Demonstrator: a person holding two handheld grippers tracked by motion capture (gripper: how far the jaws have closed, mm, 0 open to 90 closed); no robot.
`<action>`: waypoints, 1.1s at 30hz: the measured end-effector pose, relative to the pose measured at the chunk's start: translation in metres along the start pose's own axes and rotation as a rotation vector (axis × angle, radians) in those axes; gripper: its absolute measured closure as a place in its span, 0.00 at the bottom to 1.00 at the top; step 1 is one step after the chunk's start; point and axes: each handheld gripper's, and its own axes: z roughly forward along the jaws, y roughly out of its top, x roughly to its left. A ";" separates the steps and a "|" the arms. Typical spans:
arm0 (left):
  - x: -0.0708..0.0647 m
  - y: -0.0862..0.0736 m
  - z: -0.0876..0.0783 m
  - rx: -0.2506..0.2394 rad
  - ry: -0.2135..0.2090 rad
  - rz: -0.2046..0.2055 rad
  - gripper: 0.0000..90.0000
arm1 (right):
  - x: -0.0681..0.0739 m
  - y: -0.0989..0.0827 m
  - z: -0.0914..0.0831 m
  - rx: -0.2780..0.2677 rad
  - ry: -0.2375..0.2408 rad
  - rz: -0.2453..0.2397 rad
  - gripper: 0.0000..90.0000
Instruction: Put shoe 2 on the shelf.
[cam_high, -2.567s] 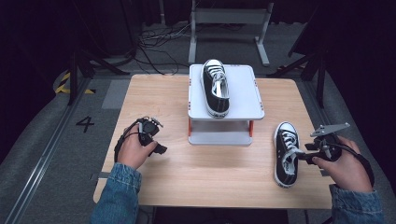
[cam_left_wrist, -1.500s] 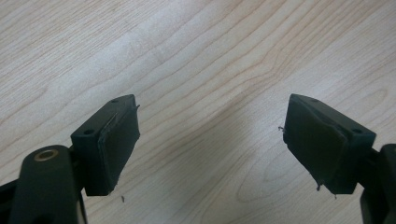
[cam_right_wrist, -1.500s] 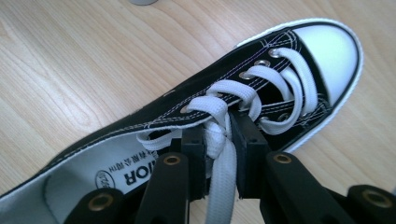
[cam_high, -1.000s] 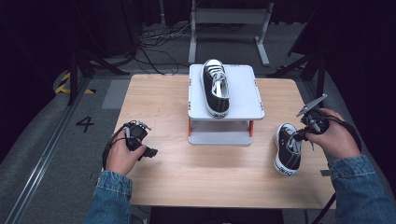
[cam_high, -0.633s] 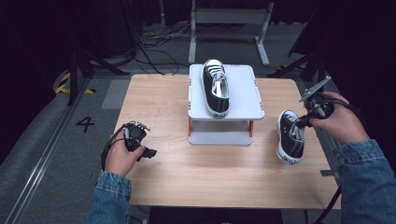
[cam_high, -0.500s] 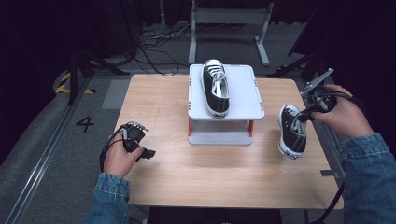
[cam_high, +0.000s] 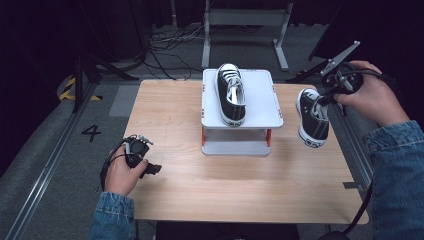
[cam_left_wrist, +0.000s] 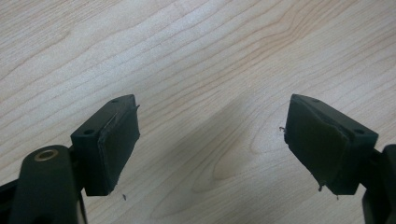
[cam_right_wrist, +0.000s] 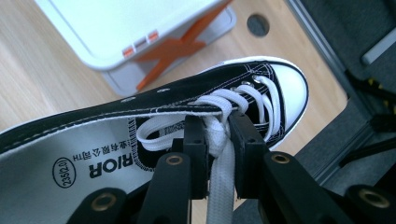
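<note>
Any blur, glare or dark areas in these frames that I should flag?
High view: table evenly lit, surroundings nearly black, held sneaker slightly soft. Left gripper view: wood grain sharp, soft shadow between the open left gripper. Right gripper view: laces and right gripper sharp, white rack washed out.

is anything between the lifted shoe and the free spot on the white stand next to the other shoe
Nothing visible. The shoe hangs from the right claw off the stand's right edge, and the spot right of the other shoe is bare.
</note>
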 end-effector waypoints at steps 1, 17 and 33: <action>0.000 0.000 0.000 0.000 -0.001 -0.001 0.21 | 0.000 0.005 -0.002 -0.005 -0.005 -0.011 0.87; -0.003 0.013 0.005 -0.003 -0.023 0.027 0.20 | 0.009 0.084 -0.002 -0.107 -0.081 -0.133 0.87; -0.002 0.014 0.007 -0.007 -0.036 0.038 0.20 | 0.020 0.135 0.044 -0.185 -0.122 -0.266 0.87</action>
